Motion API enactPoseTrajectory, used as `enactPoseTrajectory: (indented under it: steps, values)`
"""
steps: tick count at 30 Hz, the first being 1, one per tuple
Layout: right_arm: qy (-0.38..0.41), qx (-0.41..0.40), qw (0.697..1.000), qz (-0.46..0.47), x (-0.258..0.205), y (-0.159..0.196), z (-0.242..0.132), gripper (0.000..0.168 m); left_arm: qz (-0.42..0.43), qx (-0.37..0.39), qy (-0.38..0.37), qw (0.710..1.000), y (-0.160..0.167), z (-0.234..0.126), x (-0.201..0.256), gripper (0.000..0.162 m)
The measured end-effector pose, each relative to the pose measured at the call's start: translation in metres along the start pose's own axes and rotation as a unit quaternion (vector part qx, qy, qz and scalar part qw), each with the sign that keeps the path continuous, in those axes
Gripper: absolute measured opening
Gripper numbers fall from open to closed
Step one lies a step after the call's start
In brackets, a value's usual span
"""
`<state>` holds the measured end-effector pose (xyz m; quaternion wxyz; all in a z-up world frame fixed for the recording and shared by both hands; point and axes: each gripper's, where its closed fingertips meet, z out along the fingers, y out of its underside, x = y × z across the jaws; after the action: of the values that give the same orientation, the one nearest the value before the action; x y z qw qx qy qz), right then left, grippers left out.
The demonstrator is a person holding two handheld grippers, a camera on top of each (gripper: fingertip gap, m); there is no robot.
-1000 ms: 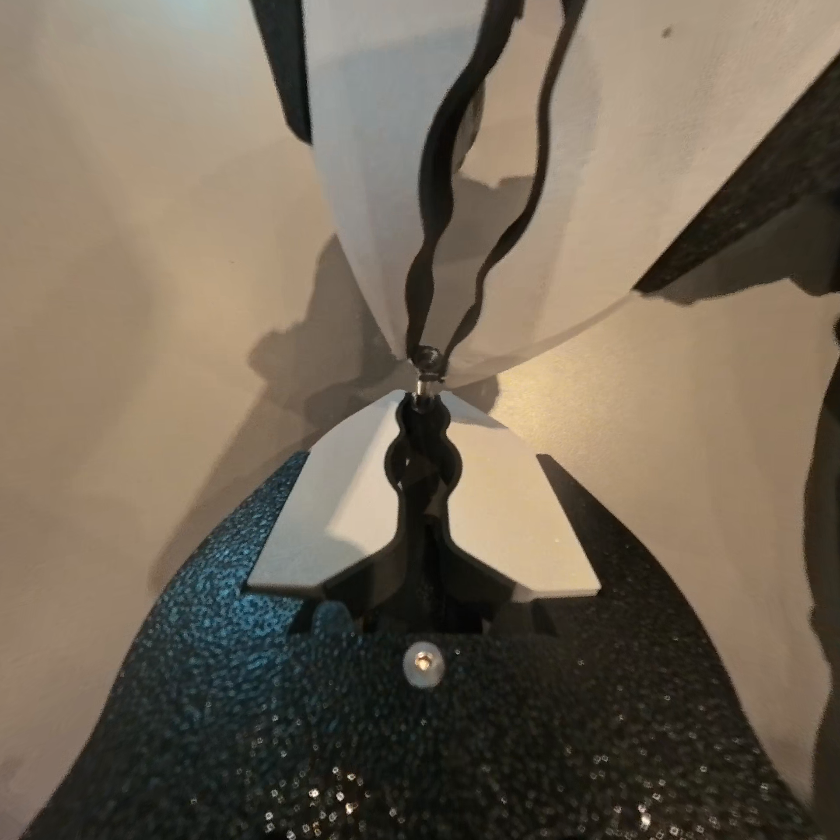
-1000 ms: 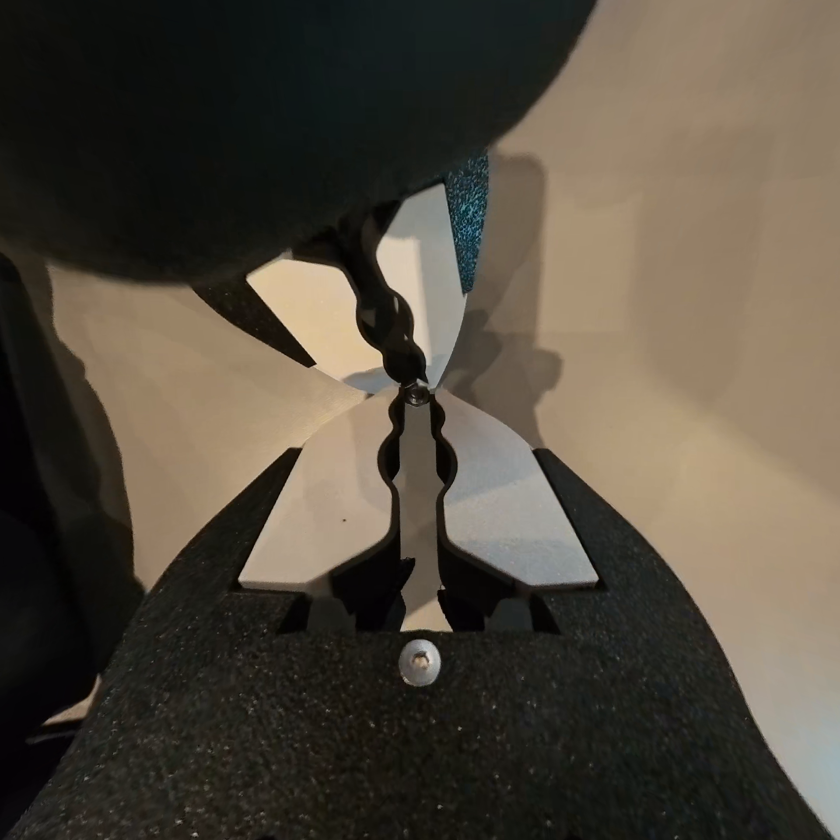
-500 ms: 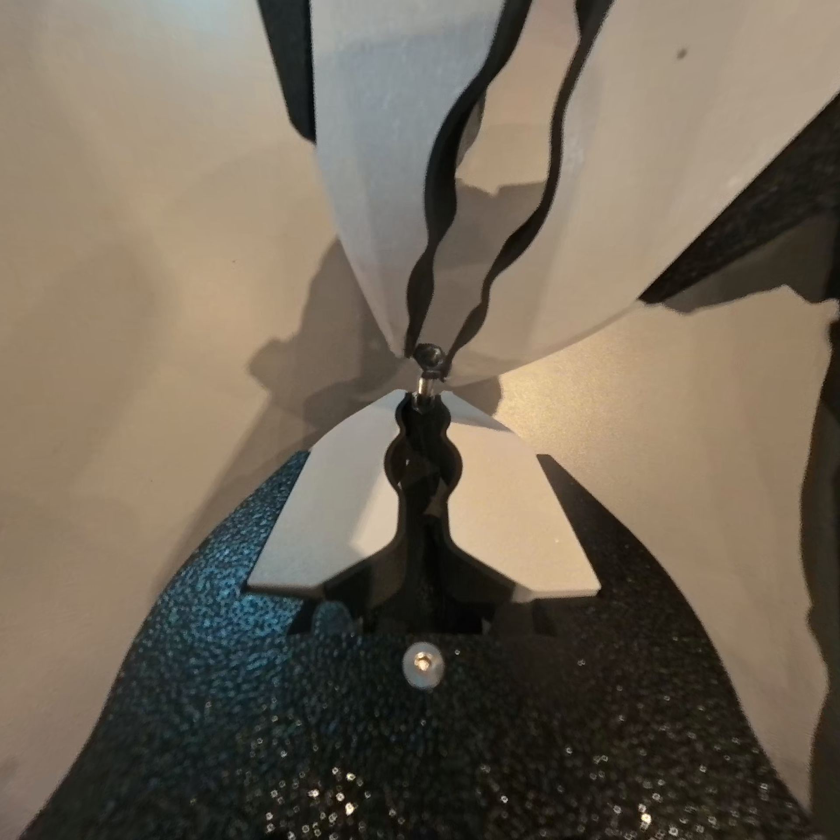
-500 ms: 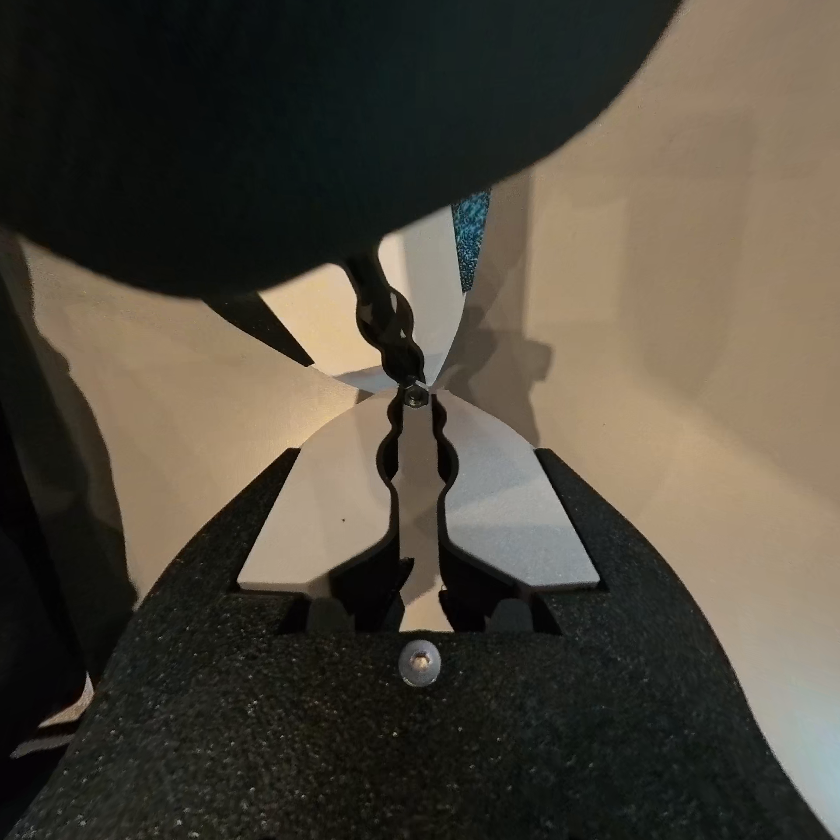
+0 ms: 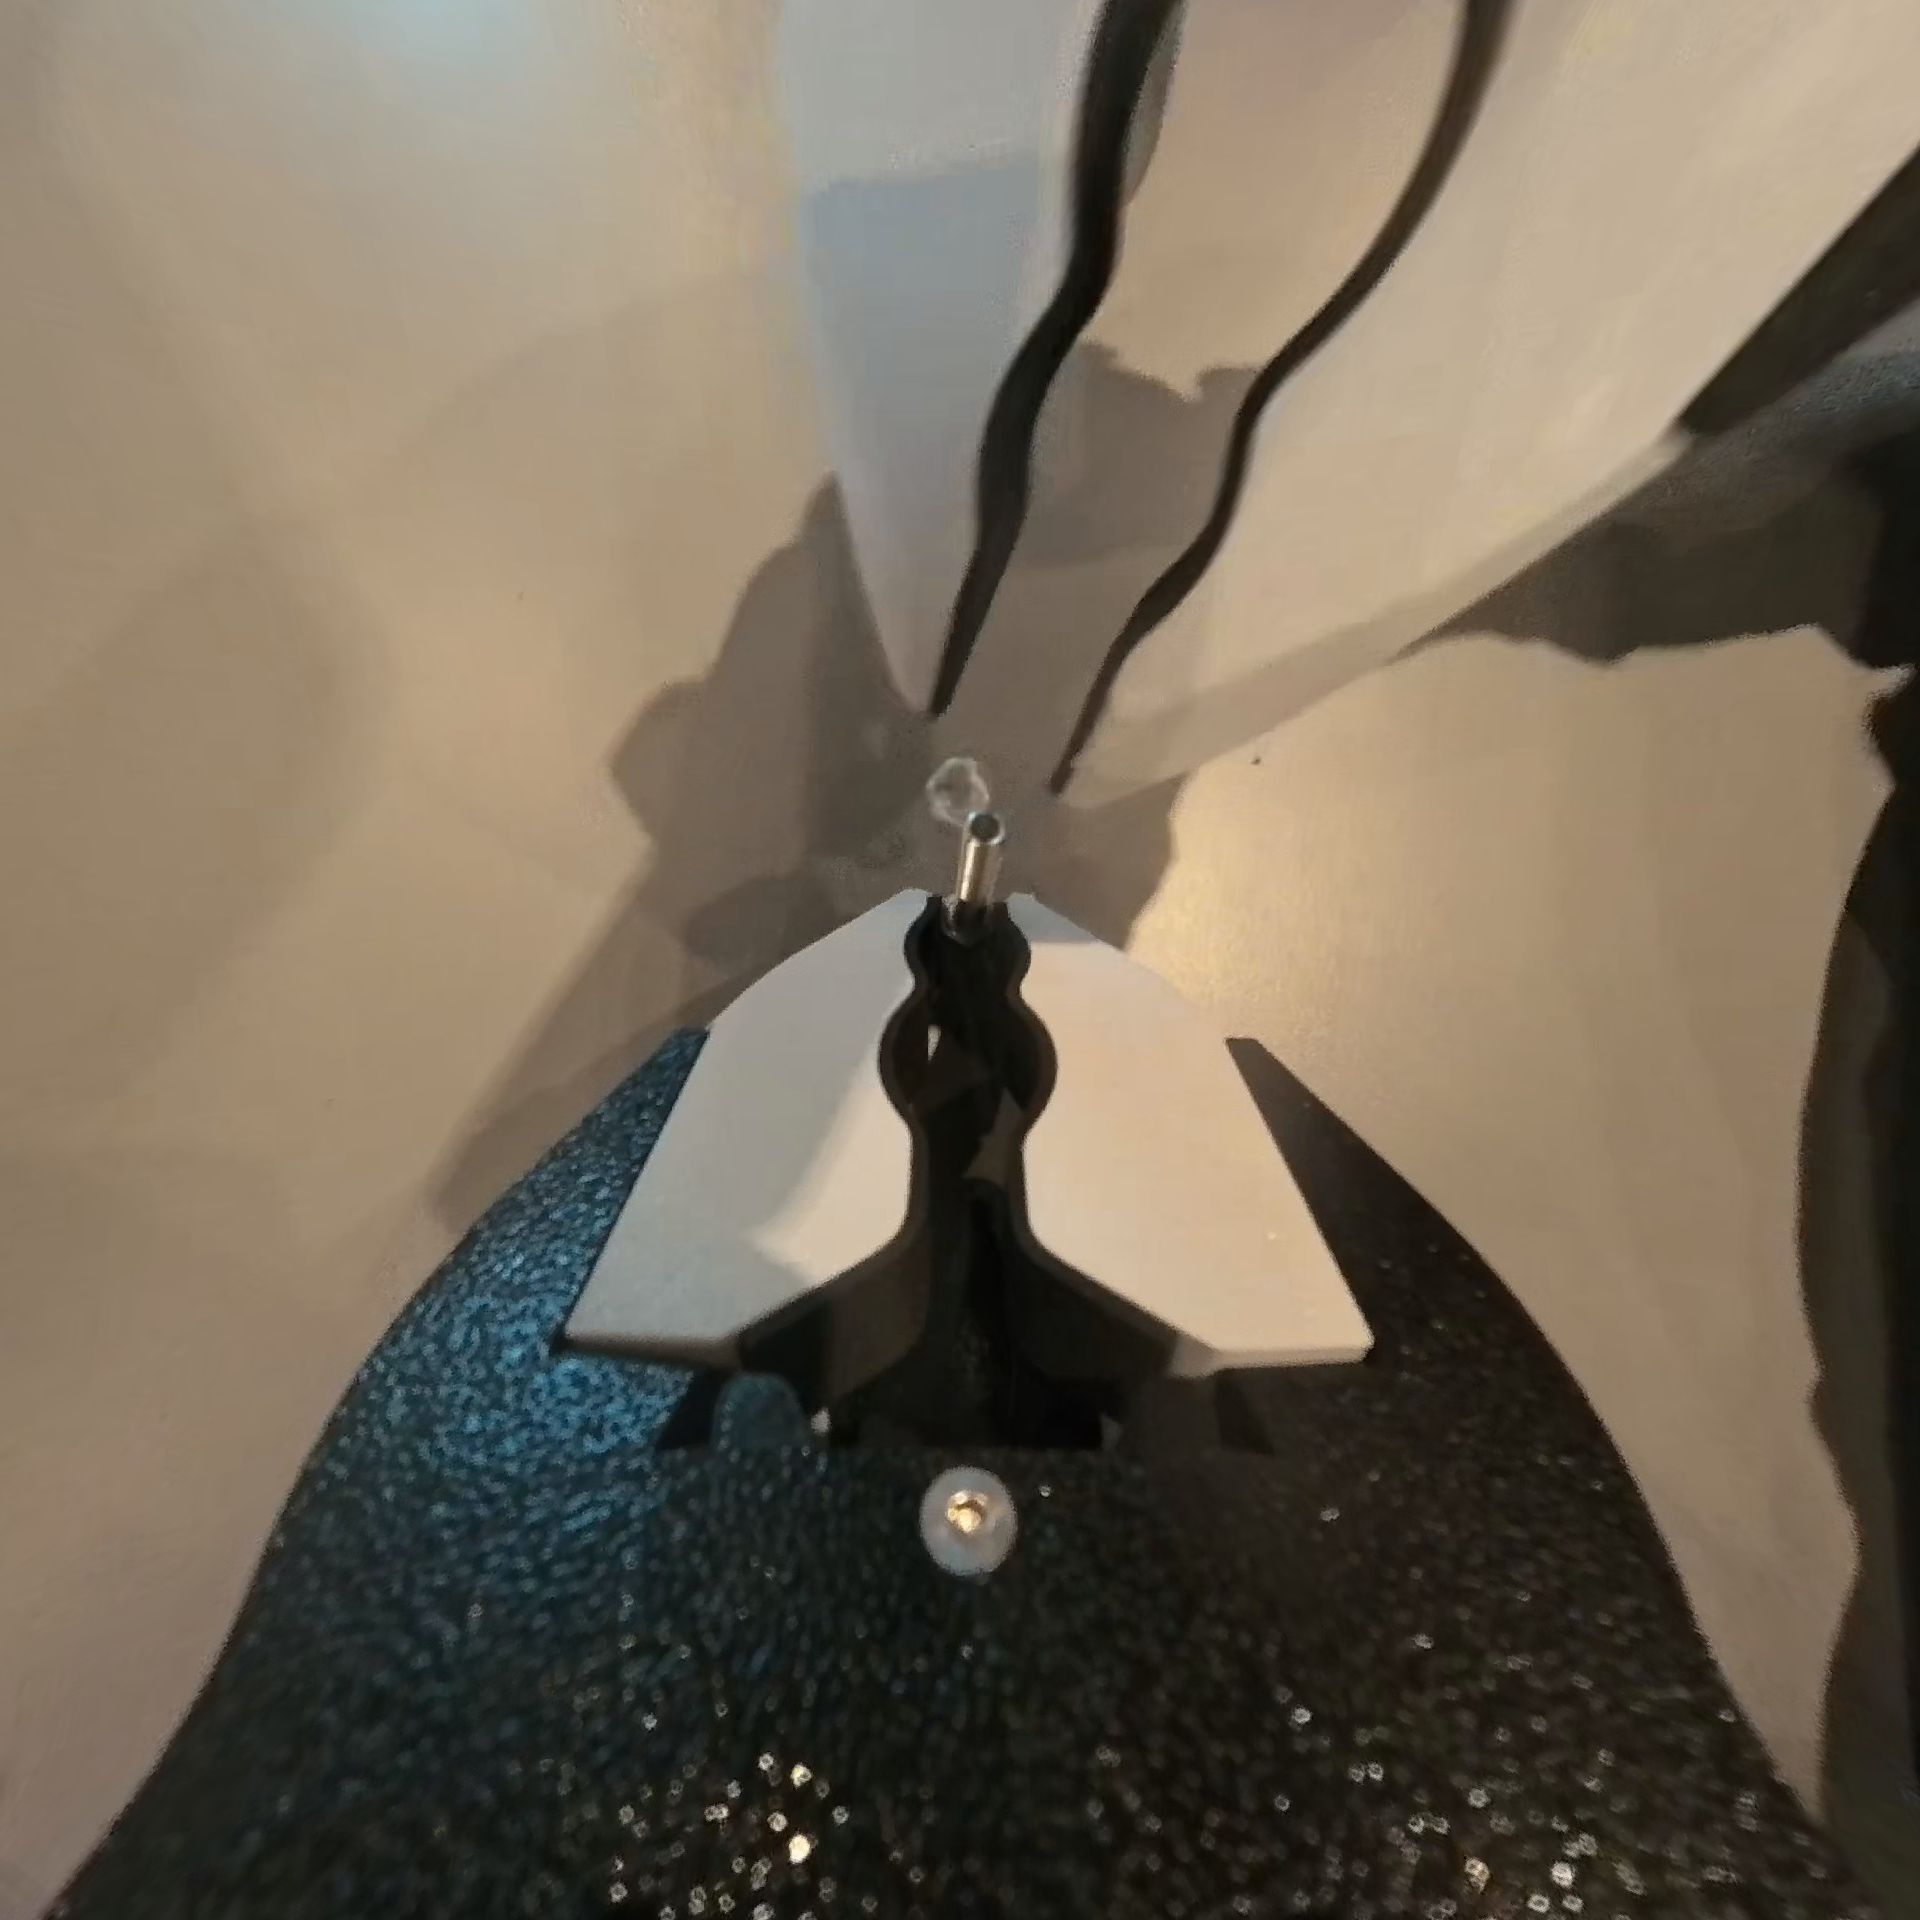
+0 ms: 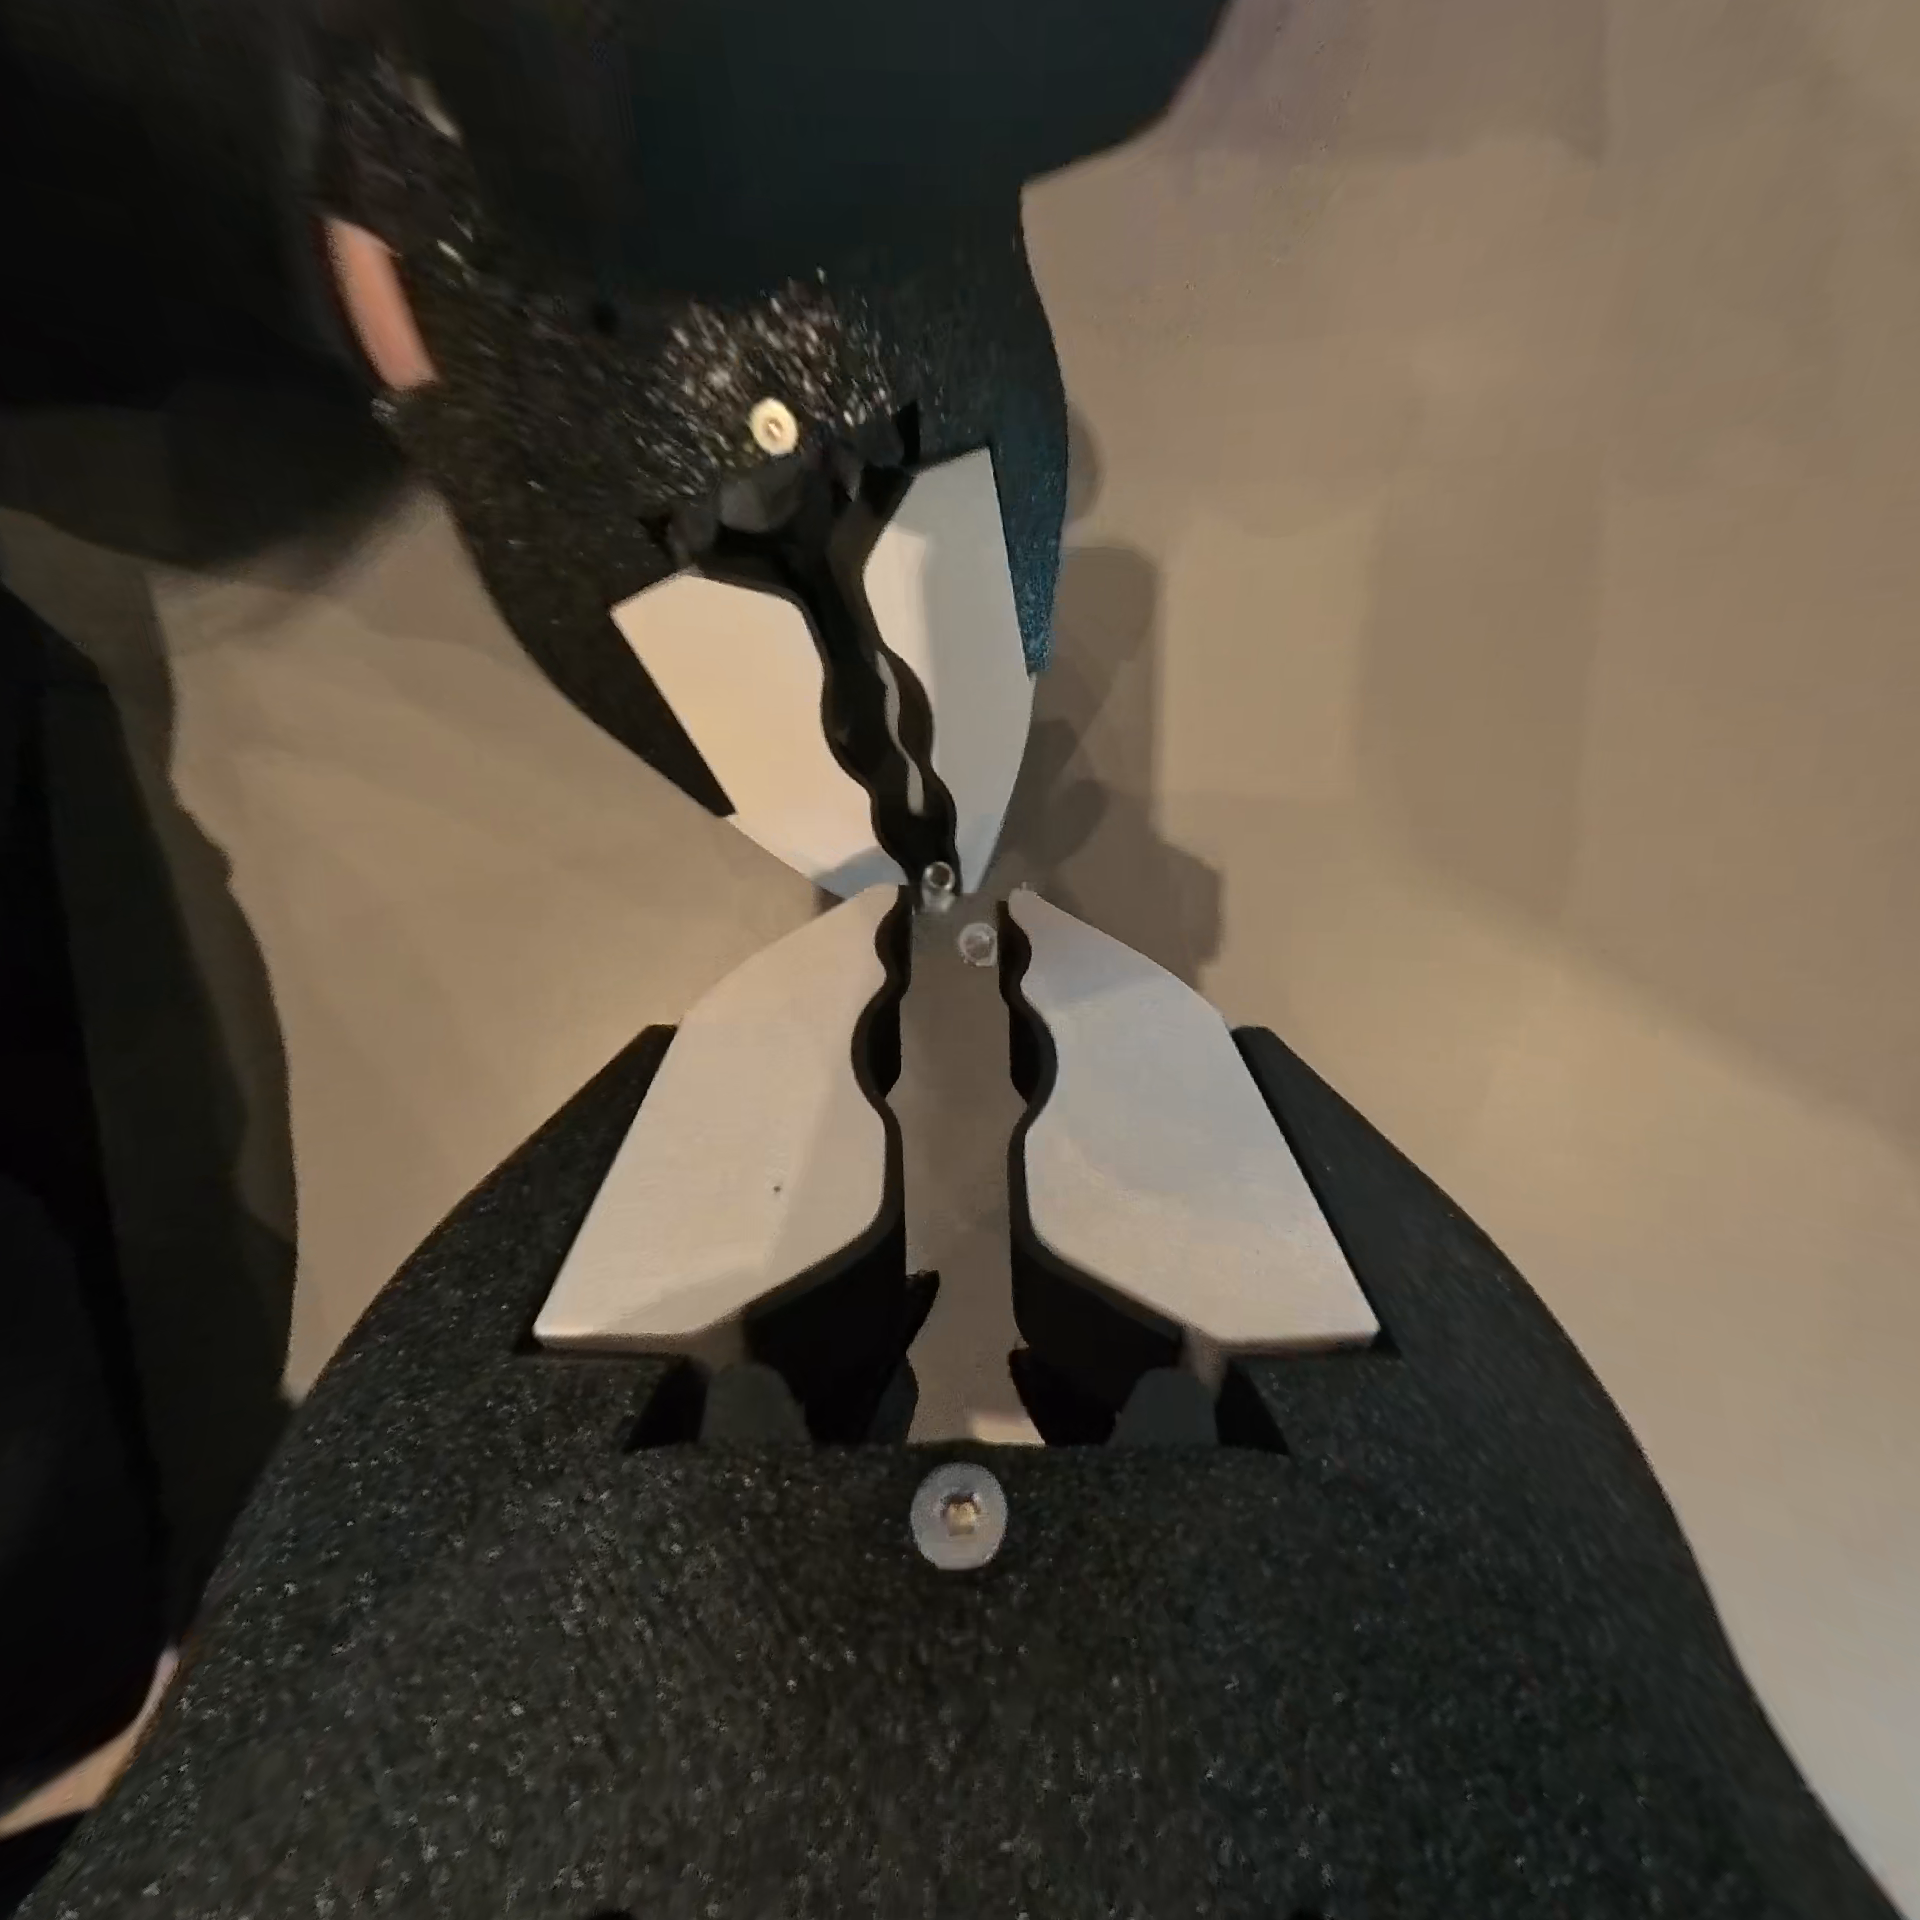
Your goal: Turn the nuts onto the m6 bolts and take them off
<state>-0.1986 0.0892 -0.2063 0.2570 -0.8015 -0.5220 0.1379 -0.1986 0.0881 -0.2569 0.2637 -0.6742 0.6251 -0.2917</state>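
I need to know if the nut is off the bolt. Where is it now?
In the right wrist view the nut is loose between the open right tongs, just right of the bolt tip held by the left tongs.

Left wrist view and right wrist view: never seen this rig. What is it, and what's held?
A person holds two clamp-like grippers, each with a camera looking along its pale fingers. Each picture shows its own gripper at the bottom, the other opposite. The left gripper is shut on a small metal bolt. The right gripper is open. The blurred nut is off the bolt, between the open fingers, apparently loose. Behind is a plain beige surface.
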Motion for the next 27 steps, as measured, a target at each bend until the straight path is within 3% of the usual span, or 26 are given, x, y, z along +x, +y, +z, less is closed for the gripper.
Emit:
enactPoseTrajectory:
  steps: [1,10,13,20,27]
  values:
    - [-0.003,0.020,1.000,0.007,-0.001,0.000,-0.002,0.015,0.000,0.000,0.000,1.000,0.000,0.000,0.000,0.009]
    - [0.054,0.069,0.993,0.076,0.014,0.040,-0.002,0.012,-0.003,0.002,0.004,1.000,0.000,0.000,0.000,0.009]
    - [0.020,0.076,0.991,0.104,-0.001,0.050,0.002,0.013,-0.002,0.002,0.003,1.000,0.000,0.000,0.000,0.009]
    - [0.052,0.110,0.988,0.100,-0.017,0.047,0.016,0.017,-0.002,0.002,0.002,1.000,0.000,0.000,0.000,0.009]
    - [0.108,0.090,0.980,0.142,-0.012,0.049,0.025,0.016,-0.001,0.001,0.000,1.000,0.000,0.000,0.000,0.009]
